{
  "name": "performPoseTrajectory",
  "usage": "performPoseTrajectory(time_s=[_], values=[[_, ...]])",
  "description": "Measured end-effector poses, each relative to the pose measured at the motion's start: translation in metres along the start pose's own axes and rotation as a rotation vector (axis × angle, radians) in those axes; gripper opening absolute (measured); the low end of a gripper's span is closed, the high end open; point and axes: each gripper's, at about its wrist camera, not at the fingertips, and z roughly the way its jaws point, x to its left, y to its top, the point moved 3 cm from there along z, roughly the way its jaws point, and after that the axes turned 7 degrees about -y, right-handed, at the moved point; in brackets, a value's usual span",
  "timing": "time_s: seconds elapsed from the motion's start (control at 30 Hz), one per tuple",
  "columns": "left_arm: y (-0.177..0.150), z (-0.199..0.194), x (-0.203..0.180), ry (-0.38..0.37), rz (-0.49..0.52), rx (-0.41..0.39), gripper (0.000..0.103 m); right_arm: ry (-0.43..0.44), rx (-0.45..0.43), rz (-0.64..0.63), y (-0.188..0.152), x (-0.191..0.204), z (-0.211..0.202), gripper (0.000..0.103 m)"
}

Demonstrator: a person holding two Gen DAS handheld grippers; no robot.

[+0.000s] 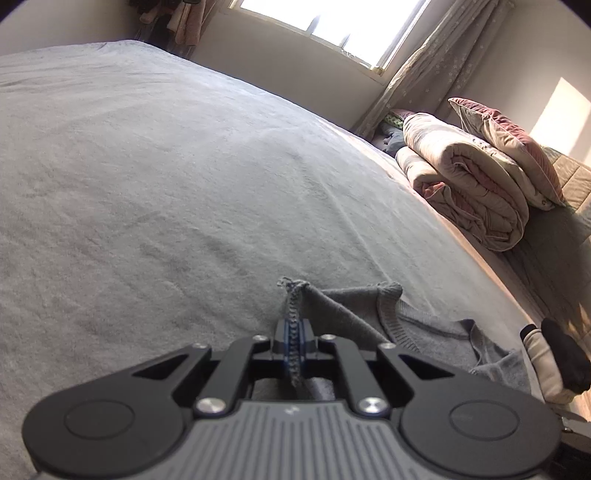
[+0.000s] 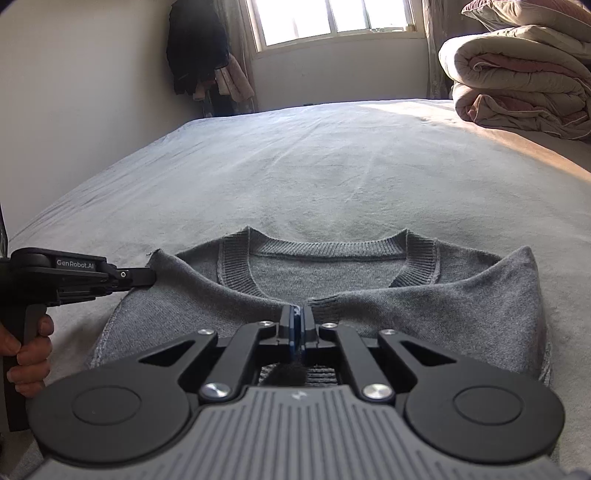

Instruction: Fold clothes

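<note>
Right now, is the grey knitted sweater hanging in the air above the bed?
No, the grey knitted sweater lies flat on the grey bed sheet, neckline facing the window.

Your left wrist camera sits low over the grey-sheeted bed [image 1: 184, 166], close to its near edge, tilted and facing across it toward the bright window [image 1: 332, 22] and the rolled beige-and-pink quilt [image 1: 465, 177] at the far right corner. Your right wrist camera is also low and close — it looks straight up the bed toward the window wall. Both views share the grey knit sweater [image 2: 406, 295], the bed's surface, quilt and window.
</note>
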Motion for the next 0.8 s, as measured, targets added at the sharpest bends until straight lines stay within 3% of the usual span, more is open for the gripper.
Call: performPoseTrajectory(time_s=[0.1, 0.17, 0.23, 0.27, 0.33, 0.8], values=[[0.003, 0.0, -0.009, 0.033, 0.052, 0.025, 0.009, -0.017, -0.005, -0.019, 0.001, 0.0, 0.001, 0.004], [0.005, -0.004, -0.013, 0.036, 0.061, 0.052, 0.019, -0.017, 0.006, -0.025, 0.004, 0.001, 0.0, 0.006], [0.005, -0.013, -0.016, 0.021, 0.056, 0.079, 0.04, 0.001, 0.026, -0.011, 0.006, -0.001, -0.004, 0.017], [0.003, -0.019, -0.018, 0.013, 0.058, 0.088, 0.041, 0.01, 0.037, 0.006, 0.007, -0.002, -0.008, 0.019], [0.0, -0.032, -0.025, 0.008, 0.081, 0.101, 0.041, 0.026, 0.052, 0.044, 0.008, -0.005, -0.016, 0.039], [-0.071, -0.14, -0.06, -0.024, 0.191, 0.223, 0.041, 0.164, 0.183, 0.24, -0.038, 0.011, -0.077, 0.04]])
